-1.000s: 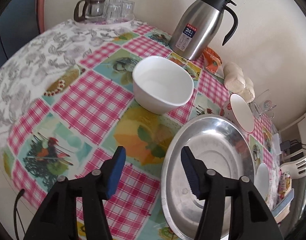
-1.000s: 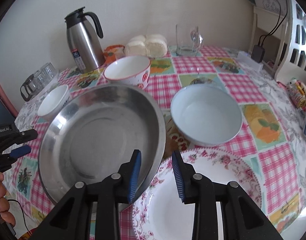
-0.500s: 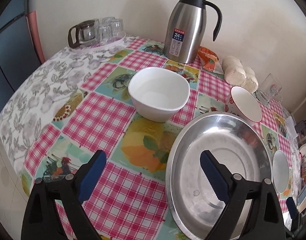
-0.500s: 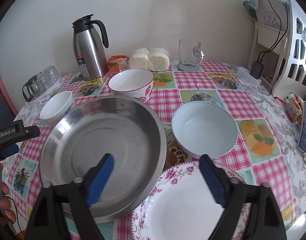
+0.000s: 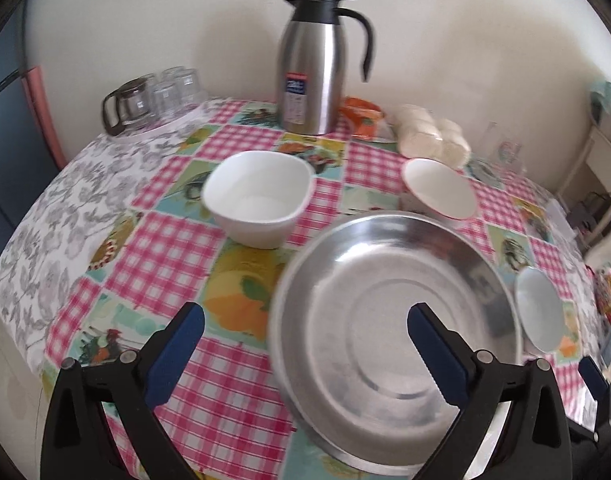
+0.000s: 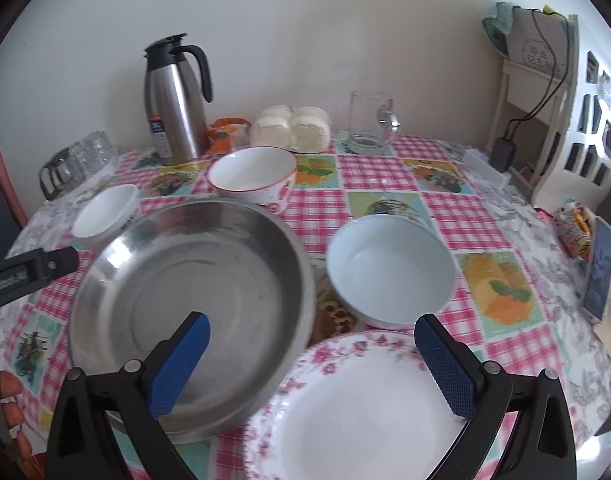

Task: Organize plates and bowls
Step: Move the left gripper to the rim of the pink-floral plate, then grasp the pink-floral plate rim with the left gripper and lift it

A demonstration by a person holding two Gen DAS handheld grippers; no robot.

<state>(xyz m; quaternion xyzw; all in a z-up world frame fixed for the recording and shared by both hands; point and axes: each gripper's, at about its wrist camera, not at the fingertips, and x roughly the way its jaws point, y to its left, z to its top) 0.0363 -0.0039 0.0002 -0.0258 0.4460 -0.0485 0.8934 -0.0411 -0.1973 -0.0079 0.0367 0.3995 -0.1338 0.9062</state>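
My left gripper (image 5: 305,344) opening wide, empty, over near rim of steel plate (image 6: 193,300). My right gripper (image 6: 311,354) spread wide, empty. Floral plate (image 6: 369,408) touches steel plate's right edge; blue bowl (image 6: 389,268) right of it; white bowl (image 5: 259,196) behind-left.

Steel dish (image 6: 193,296) brushed metal, dull sheen; flask (image 6: 175,112) polished steel, black plastic handle. Floral plate (image 6: 369,408) and bowls (image 6: 389,268) glossy ceramic. Worktop cloth (image 5: 165,248) smooth, shiny plastic-looking.
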